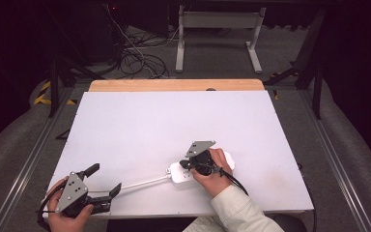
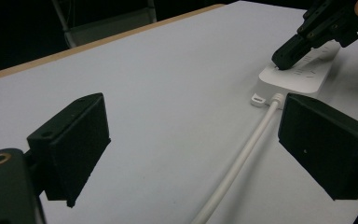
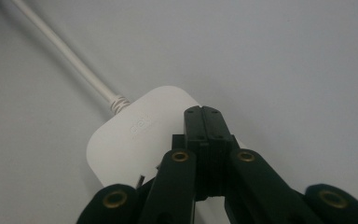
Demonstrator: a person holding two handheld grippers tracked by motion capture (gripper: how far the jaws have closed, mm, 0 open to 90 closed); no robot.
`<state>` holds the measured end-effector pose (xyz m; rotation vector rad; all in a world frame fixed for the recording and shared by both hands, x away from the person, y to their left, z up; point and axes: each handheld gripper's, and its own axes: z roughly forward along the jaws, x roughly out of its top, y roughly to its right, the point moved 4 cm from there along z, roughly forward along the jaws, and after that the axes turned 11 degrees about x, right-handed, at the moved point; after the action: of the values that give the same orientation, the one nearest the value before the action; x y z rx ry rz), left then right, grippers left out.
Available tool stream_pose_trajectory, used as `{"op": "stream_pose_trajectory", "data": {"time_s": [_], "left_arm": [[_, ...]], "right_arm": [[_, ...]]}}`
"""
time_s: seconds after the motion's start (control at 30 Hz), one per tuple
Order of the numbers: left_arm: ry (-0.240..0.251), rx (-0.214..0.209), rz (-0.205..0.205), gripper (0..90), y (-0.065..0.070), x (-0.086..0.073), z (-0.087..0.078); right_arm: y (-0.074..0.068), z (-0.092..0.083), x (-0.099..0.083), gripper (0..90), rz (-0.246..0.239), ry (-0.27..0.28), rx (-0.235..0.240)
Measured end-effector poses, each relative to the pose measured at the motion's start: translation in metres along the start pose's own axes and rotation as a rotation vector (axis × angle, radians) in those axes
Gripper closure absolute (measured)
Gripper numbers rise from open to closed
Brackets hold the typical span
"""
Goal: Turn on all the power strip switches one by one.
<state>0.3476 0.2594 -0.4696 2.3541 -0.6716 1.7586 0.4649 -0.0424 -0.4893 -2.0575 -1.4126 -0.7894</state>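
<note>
A white power strip [image 1: 200, 169] lies on the white table [image 1: 174, 125] toward the near right, well in from the right edge and a little back from the near edge. Its white cord [image 1: 142, 183] runs off its left end toward the near-left corner, passing between the spread jaws of the left gripper [image 1: 104, 181]. That gripper sits at the near-left corner, held by the left hand [image 1: 67, 215], jaws wide apart with nothing in them; in the left gripper view the cord [image 2: 242, 158] lies on the surface between the two black pads, touching neither.

The right gripper [image 1: 187, 164] is over the strip, held by the right hand [image 1: 215, 169] in a pale sleeve [image 1: 236, 210]. Its jaws are pressed together with nothing between them; in the right gripper view the closed tips [image 3: 204, 122] rest over the top face of the strip [image 3: 135, 135] near the end where the cord [image 3: 70, 60] enters. From the left gripper view the tips [image 2: 284, 58] seem to touch the strip's [image 2: 298, 77] upper face.

The far half and the whole left-centre of the table are bare, leaving wide open room. A strip of wood [image 1: 174, 85] shows along the far edge. Beyond it are grey floor, a tangle of dark cables [image 1: 135, 58], the legs of a pale frame [image 1: 217, 38], and dark surroundings; metal rails [image 1: 29, 159] flank the table on both sides
</note>
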Motion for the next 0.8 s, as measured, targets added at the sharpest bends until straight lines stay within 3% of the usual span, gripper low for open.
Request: {"op": "stream_pose_trajectory", "data": {"time_s": [0.07, 0.1, 0.13, 0.2, 0.27, 0.3, 0.47, 0.8], "left_arm": [[0.002, 0.001, 0.002, 9.2, 0.000, 0.000, 0.000], [0.003, 0.002, 0.005, 9.2, -0.001, 0.000, 0.000], [0.004, 0.002, 0.004, 9.3, -0.002, 0.000, 0.000], [0.002, 0.002, -0.006, 9.3, -0.002, 0.000, 0.000], [0.003, 0.004, -0.010, 9.3, -0.003, 0.000, 0.000], [0.005, 0.005, -0.011, 9.4, -0.003, 0.000, 0.000], [0.007, 0.004, -0.008, 9.3, -0.001, 0.001, 0.000], [0.004, 0.003, -0.012, 9.4, -0.002, 0.000, 0.000]], "right_arm": [[0.000, 0.001, -0.001, 90.0, 0.006, 0.032, 0.001], [0.000, -0.001, -0.001, 90.0, -0.019, 0.051, 0.006], [-0.002, -0.005, 0.001, 90.0, -0.050, 0.061, -0.005], [-0.008, -0.022, 0.012, 90.0, -0.071, 0.153, -0.002], [-0.012, -0.035, 0.019, 90.0, -0.101, 0.178, -0.036], [-0.013, -0.037, 0.020, 90.0, -0.103, 0.188, -0.032], [-0.013, -0.032, 0.016, 90.0, -0.098, 0.165, -0.027], [-0.013, -0.033, 0.018, 90.0, -0.096, 0.180, -0.016]]}}
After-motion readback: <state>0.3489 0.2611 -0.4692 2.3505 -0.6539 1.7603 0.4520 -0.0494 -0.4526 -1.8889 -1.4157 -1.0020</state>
